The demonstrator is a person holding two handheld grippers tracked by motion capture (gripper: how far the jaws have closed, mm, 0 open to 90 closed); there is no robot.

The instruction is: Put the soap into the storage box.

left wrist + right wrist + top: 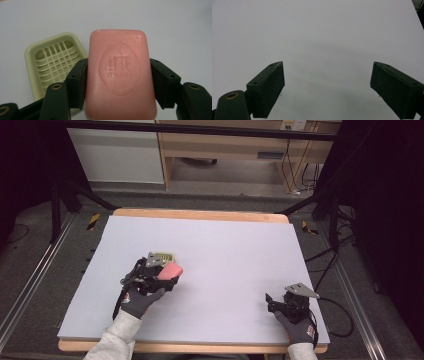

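1. Left gripper point(119, 75): my fingers point(78, 80) are clamped on the long sides of the pink soap bar point(120, 72), one pad on each side. Stamped face is toward the camera. Grip looks square, no visible tilt.
2. Soap position: held in the left fingers, off the table point(235, 255) as far as I can judge (the high view shows it at the gripper tip point(170, 270), left-centre of the table).
3. Soap dish point(53, 62): pale green, slotted grid insert, sitting flat on the table just behind and to one side of the soap in the left gripper view. It has nothing in it. In the high view the dish point(162, 256) is just beyond the left gripper, partly hidden by it.
4. Right gripper point(327, 85): fingers spread wide, nothing between them, just bare table surface ahead. In the high view it sits near the table's right front corner point(287, 302), well apart from the soap and dish.
5. Progress, my read: pickup done, placement not. The soap is beside the dish, not over it.
6. Left to do: shift the soap across until it is over the grid, lower it, let go, back off.
7. Risk: a soap bar is slick, so a squeeze on the sides could let it slip.
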